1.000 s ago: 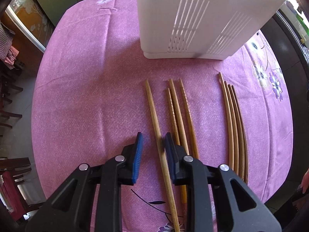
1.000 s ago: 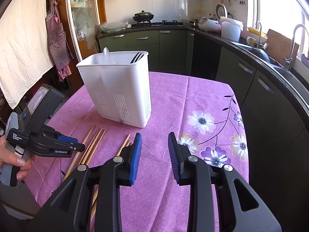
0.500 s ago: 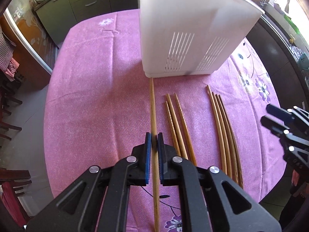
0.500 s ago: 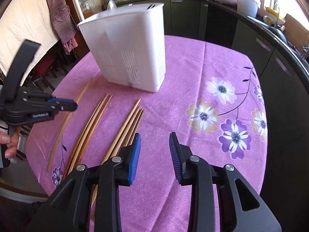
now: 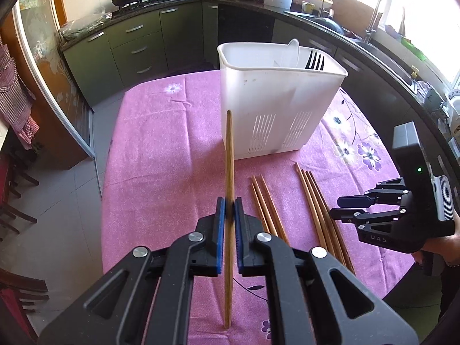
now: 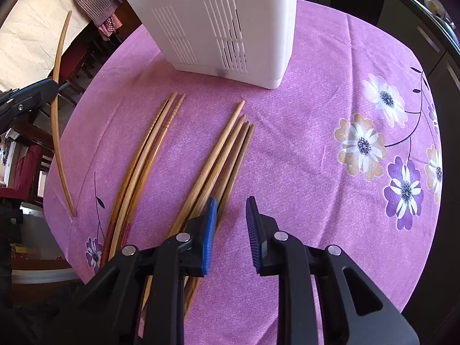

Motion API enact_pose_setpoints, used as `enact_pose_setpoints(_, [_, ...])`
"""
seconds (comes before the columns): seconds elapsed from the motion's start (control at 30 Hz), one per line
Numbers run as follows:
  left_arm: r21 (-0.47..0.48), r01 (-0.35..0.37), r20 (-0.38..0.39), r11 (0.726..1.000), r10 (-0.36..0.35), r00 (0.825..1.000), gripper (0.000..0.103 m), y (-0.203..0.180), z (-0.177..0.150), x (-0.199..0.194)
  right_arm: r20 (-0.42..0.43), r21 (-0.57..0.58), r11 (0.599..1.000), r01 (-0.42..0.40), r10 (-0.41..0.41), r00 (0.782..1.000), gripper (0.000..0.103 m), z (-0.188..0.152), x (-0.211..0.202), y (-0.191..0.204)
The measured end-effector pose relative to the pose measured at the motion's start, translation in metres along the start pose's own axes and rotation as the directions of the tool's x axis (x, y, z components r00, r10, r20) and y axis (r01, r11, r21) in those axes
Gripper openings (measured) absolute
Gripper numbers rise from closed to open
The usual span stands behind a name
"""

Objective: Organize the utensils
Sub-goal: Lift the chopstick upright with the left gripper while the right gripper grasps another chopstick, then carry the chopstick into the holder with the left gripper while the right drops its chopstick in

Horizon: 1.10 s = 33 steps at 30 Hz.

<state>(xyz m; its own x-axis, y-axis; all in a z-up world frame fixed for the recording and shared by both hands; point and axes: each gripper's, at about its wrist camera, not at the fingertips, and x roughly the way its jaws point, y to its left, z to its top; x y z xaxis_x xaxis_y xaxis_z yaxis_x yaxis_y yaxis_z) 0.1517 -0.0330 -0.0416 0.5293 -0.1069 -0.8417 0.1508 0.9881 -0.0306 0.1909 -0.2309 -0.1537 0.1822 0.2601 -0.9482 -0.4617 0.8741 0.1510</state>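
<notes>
Chopsticks lie on a round table under a pink floral tablecloth (image 6: 302,132), in front of a white slotted utensil caddy (image 5: 276,106) that already holds a black fork (image 5: 314,59) and a pale spoon. The left gripper (image 5: 229,211) is clamped tight on a single wooden chopstick (image 5: 229,155), gripping it near the middle and holding it clear of the cloth, its far end reaching up across the caddy's front wall. Three chopsticks (image 6: 149,155) lie together in one group on the cloth, and a second group of four chopsticks (image 6: 221,155) lies just beside them. The right gripper (image 6: 230,221) hovers low over the near ends of that second group; its jaws are closing, one blue pad over the outermost stick, with nothing pinched between them yet. To do this step well, the left hand should probably lift the stick until its lower end clears the caddy's rim, tip it upright, and release only once it is inside a compartment; the right should settle astride one stick alone, not several. A second ago the left jaws stood open around that chopstick as it lay on the cloth, and the right gripper was held high, looking out across the kitchen; since then the stick has been pinched and raised, and the right hand has dropped toward the table.
</notes>
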Motion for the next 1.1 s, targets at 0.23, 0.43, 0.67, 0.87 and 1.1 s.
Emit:
enact_pose_setpoints(0.23, [0.001, 0.009, 0.027, 1.0, -0.009, 1.0, 0.007, 0.004, -0.003, -0.009, -0.041, -0.009, 1.0, 0.01, -0.011, 0.999, 0.018, 0.004, 0.009, 0.01])
enact_pose_setpoints(0.43, [0.007, 0.005, 0.044, 1.0, -0.005, 0.999, 0.007, 0.006, -0.003, -0.015, -0.071, -0.039, 0.998, 0.047, -0.049, 0.996, 0.014, 0.006, 0.017, 0.022])
enact_pose_setpoints(0.67, [0.016, 0.01, 0.052, 1.0, -0.011, 0.999, 0.007, 0.006, -0.005, -0.018, -0.071, -0.018, 0.999, 0.04, -0.041, 0.997, 0.011, 0.022, 0.024, 0.021])
enact_pose_setpoints(0.87, [0.02, 0.01, 0.058, 1.0, -0.011, 0.998, 0.007, 0.007, -0.007, -0.023, 0.016, 0.005, 1.0, 0.012, -0.012, 1.0, 0.007, 0.025, 0.004, 0.021])
enact_pose_setpoints(1.1, [0.024, 0.017, 0.074, 1.0, -0.019, 0.997, 0.007, 0.009, -0.009, -0.033, 0.227, -0.01, 1.0, -0.023, 0.025, 0.973, 0.007, 0.009, -0.069, 0.03])
